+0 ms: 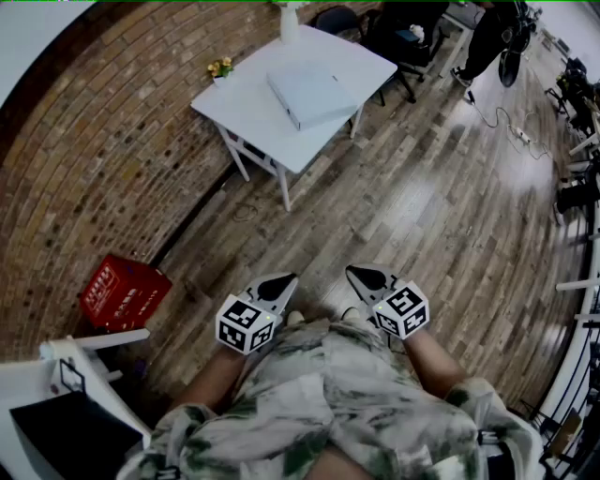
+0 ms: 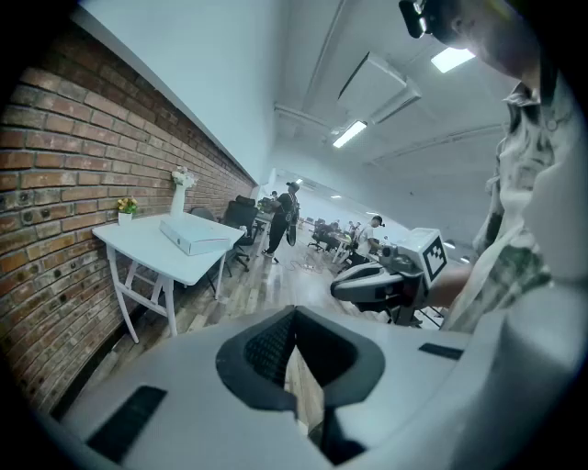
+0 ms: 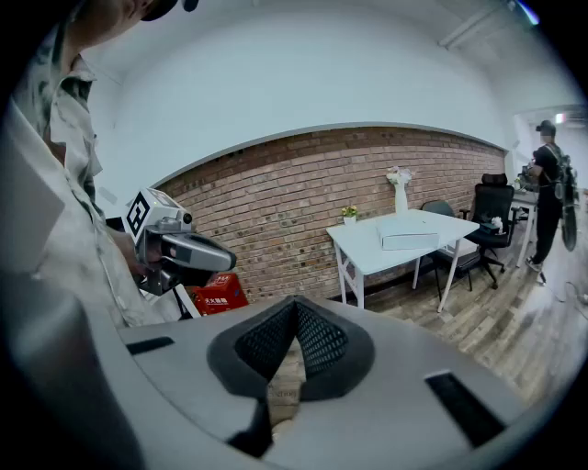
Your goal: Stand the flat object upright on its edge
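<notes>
A flat white box [image 1: 310, 94] lies on a white table [image 1: 246, 101] against the brick wall, several steps ahead of me. The same box [image 2: 194, 237] shows in the left gripper view, and the box [image 3: 409, 239] shows again in the right gripper view. My left gripper [image 1: 279, 284] and right gripper [image 1: 364, 277] hang side by side close to my body, far short of the table. Both are shut with nothing between their jaws. In the left gripper view the right gripper [image 2: 342, 289] is at the right; in the right gripper view the left gripper [image 3: 225, 261] is at the left.
A small yellow flower pot [image 1: 220, 68] and a white vase [image 1: 290, 21] stand on the table. A red crate [image 1: 122, 292] sits by the wall, a white stand [image 1: 80, 361] near me at left. Office chairs [image 1: 403, 33] and a person [image 1: 492, 33] are beyond the table.
</notes>
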Demonstrator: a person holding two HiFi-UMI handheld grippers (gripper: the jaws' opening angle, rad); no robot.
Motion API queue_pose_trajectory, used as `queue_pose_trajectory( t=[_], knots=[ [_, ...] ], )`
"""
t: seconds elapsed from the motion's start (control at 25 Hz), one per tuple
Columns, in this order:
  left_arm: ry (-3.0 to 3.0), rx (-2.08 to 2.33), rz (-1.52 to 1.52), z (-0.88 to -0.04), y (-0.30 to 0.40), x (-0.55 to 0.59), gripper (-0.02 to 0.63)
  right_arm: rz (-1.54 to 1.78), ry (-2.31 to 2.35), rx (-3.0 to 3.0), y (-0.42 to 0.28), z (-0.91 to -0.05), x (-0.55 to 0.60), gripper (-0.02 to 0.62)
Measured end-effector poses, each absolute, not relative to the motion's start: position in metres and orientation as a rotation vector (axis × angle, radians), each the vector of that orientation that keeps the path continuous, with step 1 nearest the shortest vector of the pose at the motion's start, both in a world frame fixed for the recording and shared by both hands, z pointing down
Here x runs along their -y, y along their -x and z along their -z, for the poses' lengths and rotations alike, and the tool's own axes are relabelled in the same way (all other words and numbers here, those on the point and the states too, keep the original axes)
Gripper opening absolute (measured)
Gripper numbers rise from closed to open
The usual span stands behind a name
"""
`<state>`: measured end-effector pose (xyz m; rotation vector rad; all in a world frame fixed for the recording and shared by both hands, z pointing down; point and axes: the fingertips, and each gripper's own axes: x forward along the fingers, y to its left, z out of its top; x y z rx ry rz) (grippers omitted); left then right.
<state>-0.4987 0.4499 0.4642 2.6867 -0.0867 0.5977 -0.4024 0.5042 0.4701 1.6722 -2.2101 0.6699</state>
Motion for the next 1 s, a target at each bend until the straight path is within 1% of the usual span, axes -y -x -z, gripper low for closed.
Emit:
queue_pose_trajectory(
  t=[0.28,0.56,0.72,0.88,0.92,1.0],
  knots=[
    [-2.703,0.011,-0.597,-0.472,0.514,-0.432,0.025,-0.667,-1.699,2.177,0.422,-0.473,-0.485,0.02],
    [-2.684,-0.031,-0.599,-0.483,0.497,-0.427,0.025,-0.701,-1.713,2.15,0.411,-0.48,-0.486,0.02],
    [-2.678,-0.037,-0.601,-0.488,0.475,-0.417,0.025,-0.684,-1.699,2.181,0.389,-0.483,-0.469,0.02],
    [-2.696,0.019,-0.608,-0.489,0.433,-0.396,0.026,-0.67,-1.683,2.211,0.345,-0.486,-0.446,0.023],
    [-2.695,0.04,-0.603,-0.488,0.42,-0.389,0.026,-0.671,-1.681,2.216,0.33,-0.486,-0.439,0.028],
    [-2.694,0.081,-0.586,-0.482,0.394,-0.375,0.028,-0.676,-1.673,2.229,0.302,-0.484,-0.425,0.065]
  ],
)
